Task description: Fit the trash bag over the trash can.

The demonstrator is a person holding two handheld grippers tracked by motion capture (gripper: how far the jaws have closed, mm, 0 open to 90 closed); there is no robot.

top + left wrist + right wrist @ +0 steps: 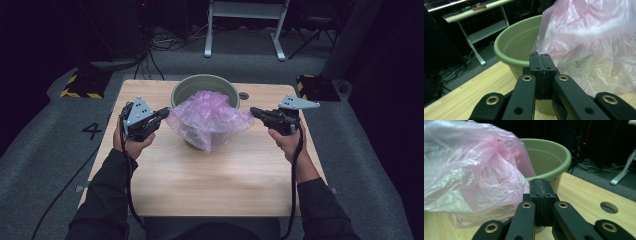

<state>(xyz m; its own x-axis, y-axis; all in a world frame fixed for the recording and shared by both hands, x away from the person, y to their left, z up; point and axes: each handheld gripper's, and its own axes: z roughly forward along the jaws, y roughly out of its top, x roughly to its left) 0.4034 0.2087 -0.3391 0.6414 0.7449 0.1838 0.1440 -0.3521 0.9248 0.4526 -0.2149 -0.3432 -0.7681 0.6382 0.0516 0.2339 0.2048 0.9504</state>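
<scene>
Bag: the pink plastic bag spills over the near rim of the green tub, its long axis running left to right.
Tub: upright, mouth up, by the far edge of the table.
Left gripper: jaws pressed together at the bag's left edge; whether film is caught, I cannot tell.
Right gripper: jaws pressed together at its right edge; likewise unclear.
High view: both hands.
Right gripper view: a round hole in the tabletop.
Left gripper view: a white desk frame beyond.
</scene>
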